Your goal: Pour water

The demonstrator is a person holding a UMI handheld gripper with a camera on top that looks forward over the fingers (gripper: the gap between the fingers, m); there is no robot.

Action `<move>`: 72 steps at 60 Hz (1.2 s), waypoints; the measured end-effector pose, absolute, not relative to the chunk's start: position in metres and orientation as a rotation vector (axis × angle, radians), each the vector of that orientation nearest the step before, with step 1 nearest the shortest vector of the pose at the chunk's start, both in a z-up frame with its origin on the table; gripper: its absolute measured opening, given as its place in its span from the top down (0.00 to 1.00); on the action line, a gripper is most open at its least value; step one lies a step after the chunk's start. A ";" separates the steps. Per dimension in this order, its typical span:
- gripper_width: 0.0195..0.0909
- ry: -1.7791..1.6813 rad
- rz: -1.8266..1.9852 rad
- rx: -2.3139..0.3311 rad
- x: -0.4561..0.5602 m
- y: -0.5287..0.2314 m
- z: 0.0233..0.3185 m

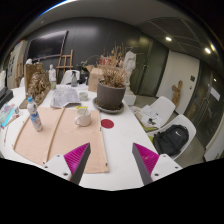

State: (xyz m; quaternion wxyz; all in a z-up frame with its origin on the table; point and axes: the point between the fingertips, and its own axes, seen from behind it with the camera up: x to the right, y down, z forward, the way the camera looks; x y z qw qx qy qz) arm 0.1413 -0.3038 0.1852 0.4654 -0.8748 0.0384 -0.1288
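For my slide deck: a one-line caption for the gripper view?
Open gripper above a white table, water bottle, cup and potted plant beyond its fingers.

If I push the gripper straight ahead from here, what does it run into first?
Probably the small red disc on the white table, lying just beyond the open jaws of the gripper. Behind it in the same line stands the potted plant. Depth is hard to judge; the gripper may pass above the disc.

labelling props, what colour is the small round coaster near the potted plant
Red, the small round coaster, gripper view.
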 end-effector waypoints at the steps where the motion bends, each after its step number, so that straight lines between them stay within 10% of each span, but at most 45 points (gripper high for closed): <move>1: 0.07 0.092 -0.311 -2.152 0.139 -0.304 0.184; 59: 0.08 -0.011 -0.027 -1.977 -0.247 -0.065 0.062; 63: 0.18 -0.007 -0.020 -1.964 -0.250 -0.047 0.054; 68: 0.56 0.000 -0.026 -1.946 -0.248 -0.034 0.051; 72: 0.59 0.003 -0.005 -1.933 -0.250 -0.030 0.052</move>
